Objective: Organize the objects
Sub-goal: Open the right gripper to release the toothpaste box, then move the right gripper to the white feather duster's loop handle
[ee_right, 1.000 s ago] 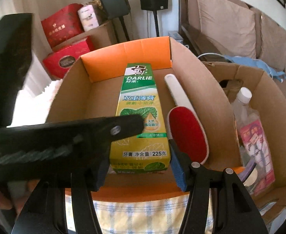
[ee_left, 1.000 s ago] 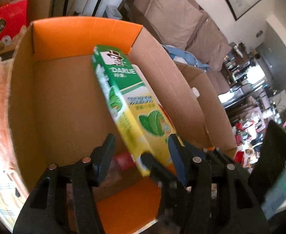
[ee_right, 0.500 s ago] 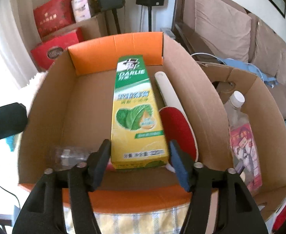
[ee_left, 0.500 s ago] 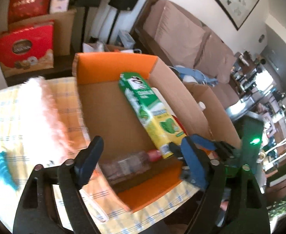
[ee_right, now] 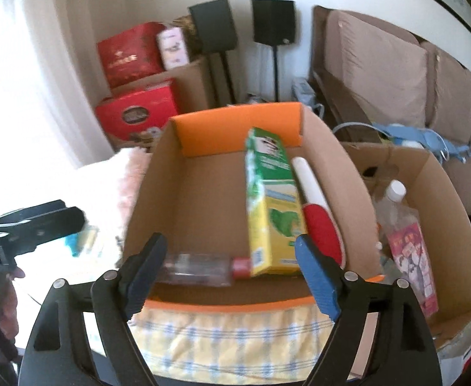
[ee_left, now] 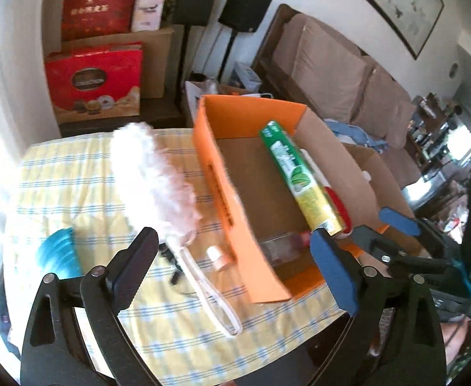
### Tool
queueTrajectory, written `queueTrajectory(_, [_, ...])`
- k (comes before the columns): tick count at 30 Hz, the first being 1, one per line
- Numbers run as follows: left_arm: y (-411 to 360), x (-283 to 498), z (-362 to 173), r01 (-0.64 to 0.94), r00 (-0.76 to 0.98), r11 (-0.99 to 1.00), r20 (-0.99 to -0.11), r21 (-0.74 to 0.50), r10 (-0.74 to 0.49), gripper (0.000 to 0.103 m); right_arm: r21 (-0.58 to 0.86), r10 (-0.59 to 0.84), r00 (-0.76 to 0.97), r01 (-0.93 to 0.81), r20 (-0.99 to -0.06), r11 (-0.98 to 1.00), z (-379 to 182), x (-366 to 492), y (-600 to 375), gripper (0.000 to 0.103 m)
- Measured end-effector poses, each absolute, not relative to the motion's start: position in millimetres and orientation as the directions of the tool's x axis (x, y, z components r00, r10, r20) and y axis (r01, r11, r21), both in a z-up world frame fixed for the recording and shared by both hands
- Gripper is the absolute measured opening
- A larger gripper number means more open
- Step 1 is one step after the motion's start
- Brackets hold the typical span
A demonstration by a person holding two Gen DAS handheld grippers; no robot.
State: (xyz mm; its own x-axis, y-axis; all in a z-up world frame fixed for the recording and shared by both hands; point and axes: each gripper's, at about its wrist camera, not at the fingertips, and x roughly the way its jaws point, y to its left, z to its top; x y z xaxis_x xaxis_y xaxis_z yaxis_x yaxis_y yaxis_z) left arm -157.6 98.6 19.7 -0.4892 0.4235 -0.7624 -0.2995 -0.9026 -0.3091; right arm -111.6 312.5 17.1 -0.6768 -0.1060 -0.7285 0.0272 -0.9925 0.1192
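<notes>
Both grippers, left (ee_left: 235, 259) and right (ee_right: 230, 265), just opened wide, holding nothing; toothpaste box (ee_right: 269, 202) lies in carton (ee_right: 145, 193) at 12 o'clock.

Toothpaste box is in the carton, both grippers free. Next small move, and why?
Probably swing the left gripper down to the duster: it lies on the cloth outside the carton, right ahead of the open, empty jaws, which have just been opening. The toothpaste box needs nothing more.

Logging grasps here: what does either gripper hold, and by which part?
Nothing. The left gripper and right gripper have just been opening; both are empty.
</notes>
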Motion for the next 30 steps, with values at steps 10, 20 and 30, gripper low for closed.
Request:
queueTrajectory(10, [46,-139,5,-0.216,-0.515,-0.936,-0.782,-0.279,0.352,0.095,0.130,-0.199,-0.668,0.152,-0.717,-0.980,19,-95,252,0.087])
queueTrajectory(20, [6,-118,-14,-0.140,-0.539,-0.950,-0.783,-0.280,0.310,0.103,0.156,-0.268,-0.637,0.228,-0.723,-0.961,9,-77,214,0.087])
queueTrajectory(30, [5,-111,-36,-0.137,-0.517,-0.941,-0.788,-0.310,0.335,0.103,0.169,-0.295,-0.598,0.259,-0.745,-0.951,-12,-53,196,0.084])
